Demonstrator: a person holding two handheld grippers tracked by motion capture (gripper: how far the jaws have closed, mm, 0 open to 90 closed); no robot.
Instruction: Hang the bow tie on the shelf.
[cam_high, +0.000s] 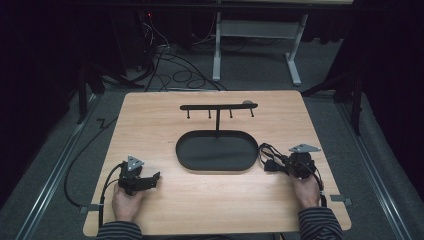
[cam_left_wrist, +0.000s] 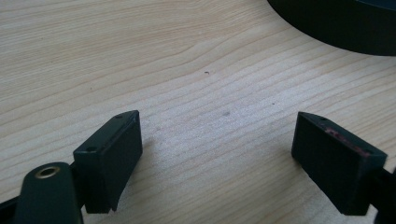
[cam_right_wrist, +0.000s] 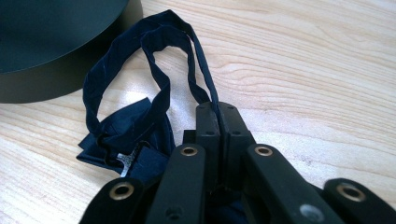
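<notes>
Right tool (cam_right_wrist: 218, 116) pinches a dark bow tie's strap (cam_right_wrist: 154, 65) beside the stand's tray (cam_high: 215, 150); left tool (cam_left_wrist: 219, 154) gapes wide, and lifting slowly should avoid snagging.

The high view looks forward and down from above the person's side, taking in the whole table (cam_high: 150, 105) with both hands at its near edge. The left gripper view sits low and close over the wood, looking along the left gripper (cam_left_wrist: 219, 154) with its jaws apart, toward the tray (cam_left_wrist: 345, 28) beyond and to their right. The right gripper view is just as near (a dark strap (cam_right_wrist: 154, 60) lies ahead of the right gripper (cam_right_wrist: 218, 119)), with the tray up to the left. All three views share the tray's rim and tabletop.
</notes>
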